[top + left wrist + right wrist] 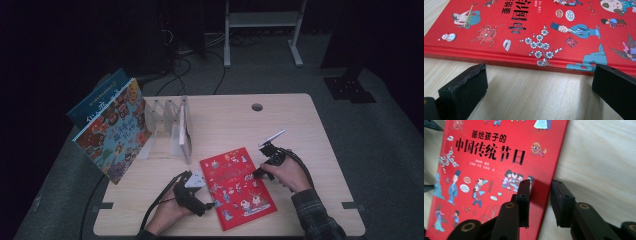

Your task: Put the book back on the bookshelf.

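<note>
A red picture book (pixel 235 187) with black Chinese title lettering lies flat on the wooden table (pixel 300 130), near the front. My left gripper (pixel 211 203) is at the book's left edge. In the left gripper view its jaws (pixel 540 68) stand wide open on the tabletop, facing the book's spine (pixel 524 25) a little ahead of them. My right gripper (pixel 259 173) sits at the book's right edge. In the right gripper view its jaws (pixel 540 183) straddle that edge, one over the red cover (pixel 486 170) and one over bare wood, with a gap between them and nothing pinched.
A clear divider rack (pixel 167 125) stands at the back left with a white book (pixel 186 127) upright in it. A colourful picture book (pixel 115 132) and a blue one (pixel 97 97) lean at its left. A cable hole (pixel 257 107) lies near the table's far edge.
</note>
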`<state>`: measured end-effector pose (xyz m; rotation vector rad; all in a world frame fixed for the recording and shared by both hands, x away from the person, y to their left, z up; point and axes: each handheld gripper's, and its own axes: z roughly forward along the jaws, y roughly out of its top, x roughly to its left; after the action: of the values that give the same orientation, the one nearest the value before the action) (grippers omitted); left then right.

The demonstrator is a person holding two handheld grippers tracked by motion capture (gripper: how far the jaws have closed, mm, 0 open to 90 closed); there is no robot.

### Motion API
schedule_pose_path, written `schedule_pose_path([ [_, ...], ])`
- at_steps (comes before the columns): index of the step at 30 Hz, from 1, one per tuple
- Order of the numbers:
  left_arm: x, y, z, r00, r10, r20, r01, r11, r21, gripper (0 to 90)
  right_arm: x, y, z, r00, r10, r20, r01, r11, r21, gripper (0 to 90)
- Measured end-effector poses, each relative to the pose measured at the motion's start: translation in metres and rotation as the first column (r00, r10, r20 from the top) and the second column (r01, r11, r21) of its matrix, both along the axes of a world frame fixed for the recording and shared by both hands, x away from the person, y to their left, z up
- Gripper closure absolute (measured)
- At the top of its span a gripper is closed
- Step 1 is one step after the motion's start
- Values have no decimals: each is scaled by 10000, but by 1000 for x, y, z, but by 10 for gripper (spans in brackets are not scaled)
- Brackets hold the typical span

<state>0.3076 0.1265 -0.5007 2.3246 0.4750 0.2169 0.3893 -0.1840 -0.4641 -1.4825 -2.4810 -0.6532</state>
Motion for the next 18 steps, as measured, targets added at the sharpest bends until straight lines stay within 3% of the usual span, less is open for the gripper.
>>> schedule_pose_path([
  [3,1,0,0,9999,-107,26,107,9999,11,0,5,-2,-4,9993,-64,-369,78,9992,403,656],
  [11,1,0,0,9999,-135,27,135,9999,18,0,4,-1,2,9996,49,-285,-41,9996,280,672],
  [15,1,0,0,9999,-144,39,144,9999,8,0,-1,-5,26,9997,188,129,-198,9962,846,684],
  [18,1,0,0,9999,-155,61,154,9999,27,0,-3,-5,34,9994,262,208,-280,9951,952,685],
])
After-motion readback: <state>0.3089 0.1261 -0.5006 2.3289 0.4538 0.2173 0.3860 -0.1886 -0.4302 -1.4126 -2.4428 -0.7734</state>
